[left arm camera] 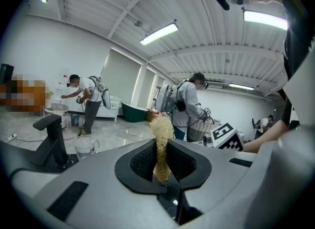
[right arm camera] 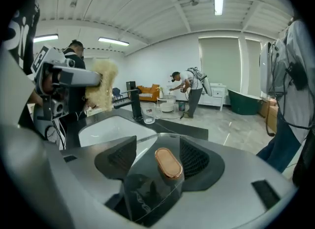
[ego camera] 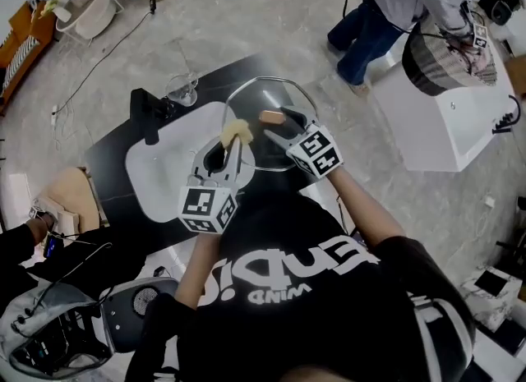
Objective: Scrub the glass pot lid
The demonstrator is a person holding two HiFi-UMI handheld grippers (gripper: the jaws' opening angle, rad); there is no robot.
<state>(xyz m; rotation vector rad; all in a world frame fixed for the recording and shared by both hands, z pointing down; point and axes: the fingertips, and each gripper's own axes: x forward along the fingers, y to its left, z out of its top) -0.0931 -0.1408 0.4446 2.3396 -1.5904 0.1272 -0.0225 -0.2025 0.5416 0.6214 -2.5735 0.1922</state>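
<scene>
Left gripper (left arm camera: 160, 154) is clamped on a scraggly loofah scrubber (left arm camera: 160, 124), with the tuft poking out past the jaws so the fibres, not the plastic, would meet the glass. Right gripper (right arm camera: 158, 160) has its jaws spread wide either side of the copper knob (right arm camera: 169, 163) on the glass pot lid (ego camera: 259, 97), not touching it as far as I can see, and my guess is it's lining up to pinch the knob and steady the lid. Lid sits right under that gripper at the edge of the white sink (ego camera: 156, 175) with the loofah just to its left, so no scrubbing yet.
</scene>
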